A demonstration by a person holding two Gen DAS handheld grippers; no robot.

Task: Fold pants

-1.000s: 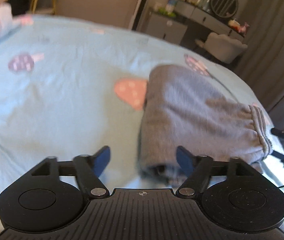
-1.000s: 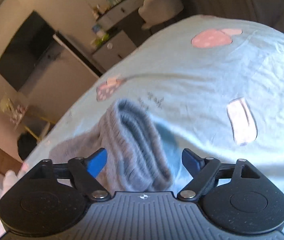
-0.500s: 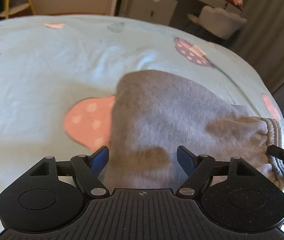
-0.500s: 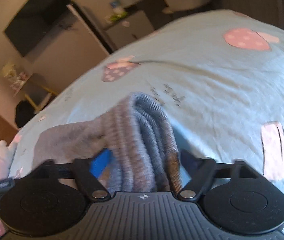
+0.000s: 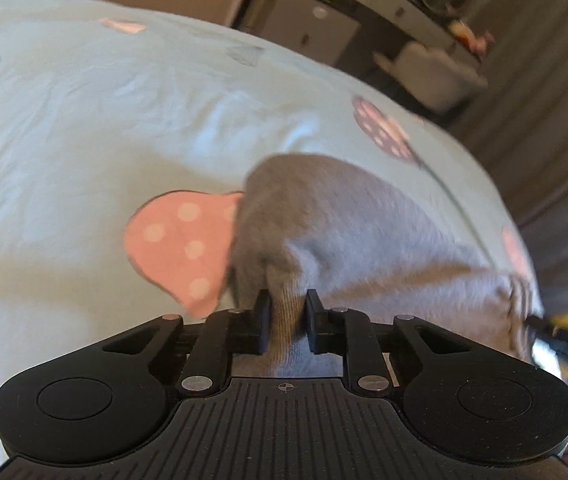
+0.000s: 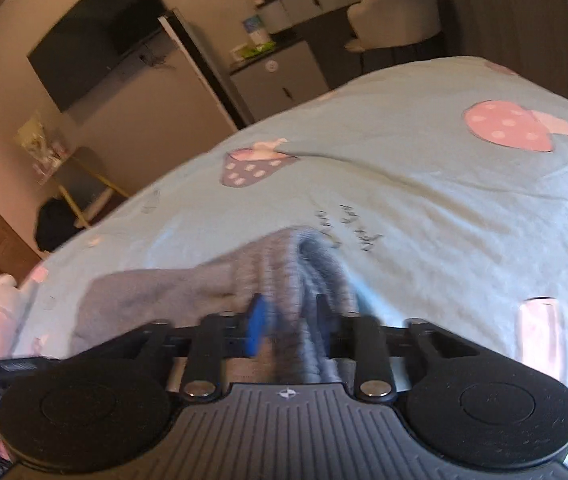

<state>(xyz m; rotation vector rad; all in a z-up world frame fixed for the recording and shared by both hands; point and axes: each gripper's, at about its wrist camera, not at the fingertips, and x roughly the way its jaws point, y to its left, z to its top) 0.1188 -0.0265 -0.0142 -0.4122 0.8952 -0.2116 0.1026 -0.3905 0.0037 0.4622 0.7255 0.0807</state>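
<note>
The grey pants (image 5: 364, 236) lie folded into a compact bundle on the bed (image 5: 83, 120), which is covered by a light blue sheet printed with pink and purple mushrooms. One pink mushroom print (image 5: 179, 244) sits just beside the bundle's left edge.

Left gripper (image 5: 287, 322): the jaws are closing, and the fingers (image 5: 261, 320) pinch a raised ridge of the pants fabric between them. The fabric stands up in a narrow fold where the pads press on it.

Right gripper (image 6: 290, 328): the jaws are closing around the ribbed, gathered end of the pants (image 6: 308, 276). The ribbed cloth fills the gap between the fingers (image 6: 255, 328); motion blur leaves it unclear whether the pads already press on it.

Beyond the bed stand a dark cabinet (image 6: 284, 76), a pale chair (image 6: 396, 16) and a wall-mounted screen (image 6: 95, 36).
</note>
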